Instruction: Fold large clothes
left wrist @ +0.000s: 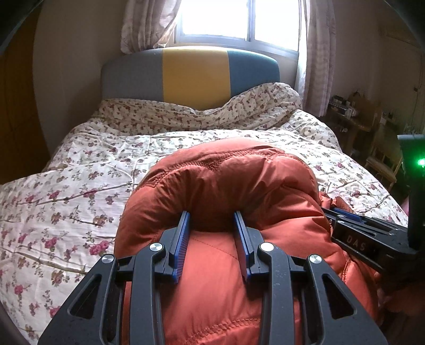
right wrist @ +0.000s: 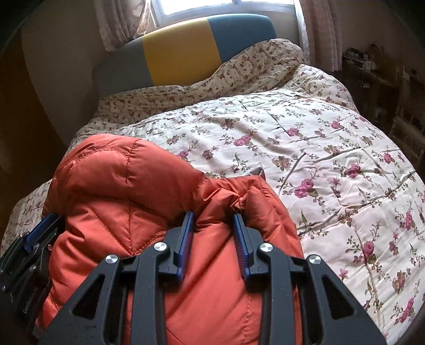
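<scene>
An orange quilted puffer jacket point(left wrist: 225, 180) is bunched up over the near end of the bed. My left gripper point(left wrist: 211, 213) is shut on a thick padded fold of it, the blue pads pressing in from both sides. In the right wrist view the same jacket point(right wrist: 127, 185) fills the lower left, and my right gripper point(right wrist: 213, 215) is shut on another puffy fold. The right gripper point(left wrist: 345, 215) also shows at the jacket's right side in the left wrist view. The left gripper point(right wrist: 42, 225) appears at the jacket's left edge in the right wrist view.
The bed carries a floral quilt point(left wrist: 79, 185) point(right wrist: 318, 159), with a grey, yellow and teal headboard point(left wrist: 195, 71) under a bright window point(left wrist: 239, 18). Curtains hang at both sides. Wooden furniture with small items point(left wrist: 353, 111) stands to the right of the bed.
</scene>
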